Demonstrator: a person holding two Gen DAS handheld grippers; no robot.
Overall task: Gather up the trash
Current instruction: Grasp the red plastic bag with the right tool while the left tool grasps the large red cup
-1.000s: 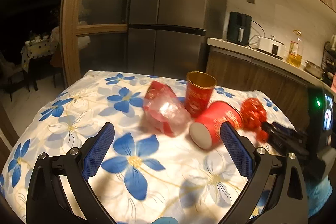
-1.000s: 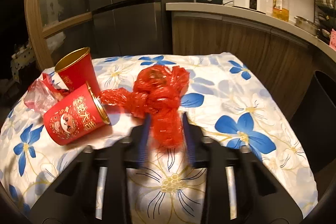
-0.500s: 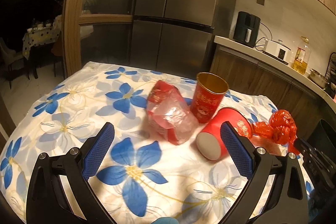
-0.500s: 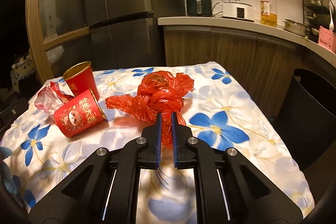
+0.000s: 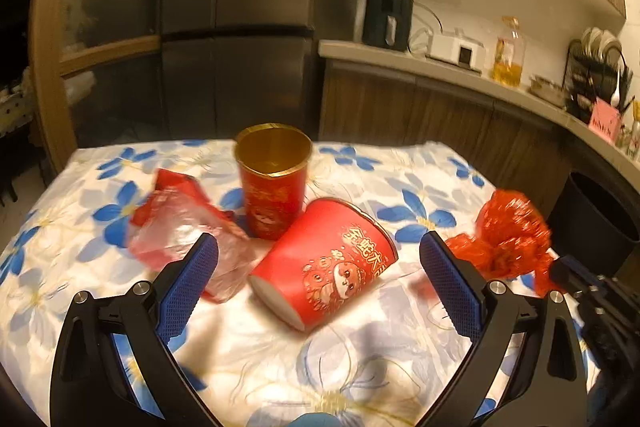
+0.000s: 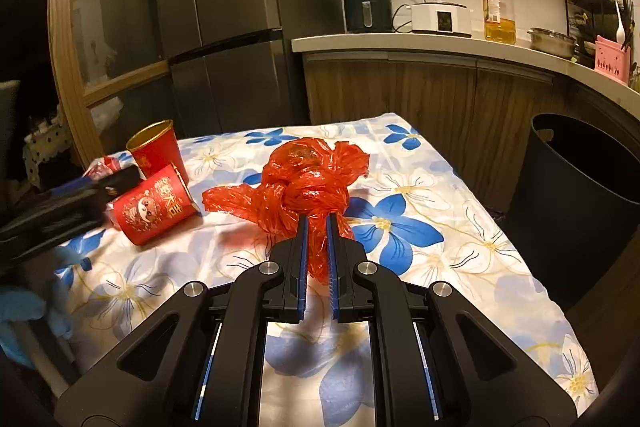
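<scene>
Meanwhile the right tongs (image 6: 317,227) stay clenched on the knotted red bag (image 6: 308,179) over the bench (image 6: 460,251), its 3 o'clock edge beside the black bin (image 6: 580,211). Left tongs (image 5: 318,263) gape released around the tipped red cup (image 5: 324,267).

home kitchen, steel fridge (image 6: 224,7), wood-front counter (image 6: 420,45), rice cooker (image 6: 440,17), dish rack (image 6: 596,11)

Gold Chinese chars, not legible, on tipped red cup (image 5: 324,267) w/ cartoon print.
</scene>
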